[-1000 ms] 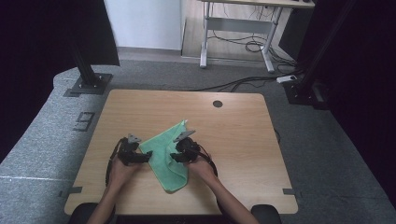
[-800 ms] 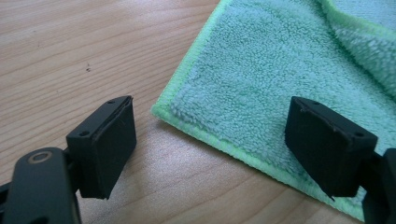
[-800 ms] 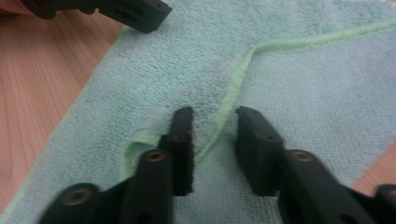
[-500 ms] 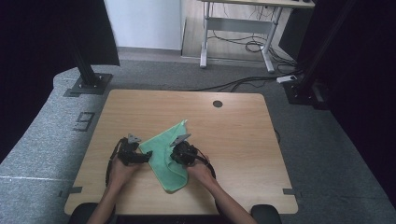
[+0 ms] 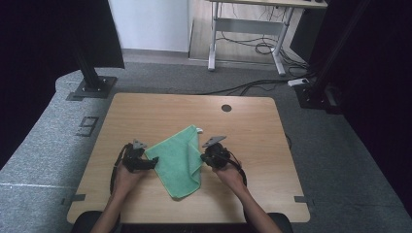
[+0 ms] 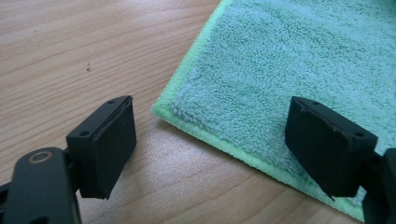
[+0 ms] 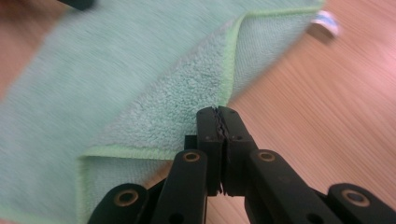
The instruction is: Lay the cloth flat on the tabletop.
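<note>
- One green cloth (image 5: 177, 162) lay near the middle of the table (image 5: 145, 111), a little to the near side, between my two grippers, with its right part folded over so that two layers showed there.
- It looked like terry microfibre: light, limp and fuzzy. I judged it would sag and drape from any single pinch, would not slip from the pads, and could not break.
- Its stitched hem looked like the best place to take hold, at a corner or on the edge, since the pile gives way while the hem stays firm.
- My right gripper (image 7: 220, 116) had its jaws fully closed, and they seemed to pinch the hem at the right edge of the folded flap, which stood slightly raised off the wood.
- My left gripper (image 6: 210, 135) rested with its jaws wide apart and empty; the cloth's left corner lay between them, flat on the table and clear of both pads.
- A small white label (image 5: 198, 129) stuck out at the cloth's far corner.
- Bare pale wood made a smooth top, so I expected the cloth to slide when dragged and not bunch much; a round cable hole (image 5: 226, 108) sat well apart on the far side.
- Around the table I saw grey carpet (image 5: 340, 160), a black stand (image 5: 90, 82) to the far left, and the legs of another desk (image 5: 243, 29) beyond.
</note>
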Action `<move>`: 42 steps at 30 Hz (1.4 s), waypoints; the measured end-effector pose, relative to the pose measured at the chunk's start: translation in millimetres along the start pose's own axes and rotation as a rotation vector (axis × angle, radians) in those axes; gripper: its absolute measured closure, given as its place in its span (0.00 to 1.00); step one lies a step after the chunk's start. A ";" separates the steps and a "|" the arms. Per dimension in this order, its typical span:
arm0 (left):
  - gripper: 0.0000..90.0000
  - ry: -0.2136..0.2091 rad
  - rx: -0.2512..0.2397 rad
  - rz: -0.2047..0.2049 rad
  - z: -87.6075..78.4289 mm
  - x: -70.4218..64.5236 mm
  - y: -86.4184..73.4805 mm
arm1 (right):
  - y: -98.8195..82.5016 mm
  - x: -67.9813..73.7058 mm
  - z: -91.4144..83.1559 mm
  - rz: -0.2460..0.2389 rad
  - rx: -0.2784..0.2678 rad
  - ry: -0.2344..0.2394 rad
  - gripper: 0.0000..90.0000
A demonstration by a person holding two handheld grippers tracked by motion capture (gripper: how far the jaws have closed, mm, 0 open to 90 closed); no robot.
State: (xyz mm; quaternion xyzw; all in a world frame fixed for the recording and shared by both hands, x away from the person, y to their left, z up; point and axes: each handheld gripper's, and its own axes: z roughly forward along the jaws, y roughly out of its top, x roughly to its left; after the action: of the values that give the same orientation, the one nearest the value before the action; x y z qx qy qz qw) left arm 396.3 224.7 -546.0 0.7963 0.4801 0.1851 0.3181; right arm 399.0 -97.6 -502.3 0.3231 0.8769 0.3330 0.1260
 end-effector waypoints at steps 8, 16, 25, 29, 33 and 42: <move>0.19 0.000 -0.003 -0.001 0.0 -0.1 -0.4 | -37.5 -32.7 -20.5 0.072 0.024 -0.072 0.97; 0.18 0.001 -0.004 0.000 0.1 -0.5 -0.5 | -66.4 -56.3 -24.5 0.145 0.068 -0.078 0.93; 0.16 -0.022 -0.032 0.040 -14.3 -16.9 8.3 | -57.7 -61.7 -32.8 0.131 0.010 -0.134 0.57; 0.16 -0.077 -0.017 0.072 -22.7 -35.6 5.0 | -50.7 -60.7 -24.6 0.112 0.008 -0.139 0.48; 0.16 -0.100 0.023 0.103 -26.7 -51.1 -7.3 | -52.5 -61.4 -11.9 0.111 0.024 -0.153 0.44; 0.14 -0.030 0.063 0.145 -11.1 -52.6 -2.7 | -66.8 -58.1 -12.2 0.113 0.030 -0.150 0.40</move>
State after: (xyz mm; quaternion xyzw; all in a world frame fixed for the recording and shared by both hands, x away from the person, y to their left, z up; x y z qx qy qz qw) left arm 363.1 182.8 -539.2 0.8412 0.4222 0.1804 0.2858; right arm 405.6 -179.6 -537.2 0.3976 0.8504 0.3013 0.1674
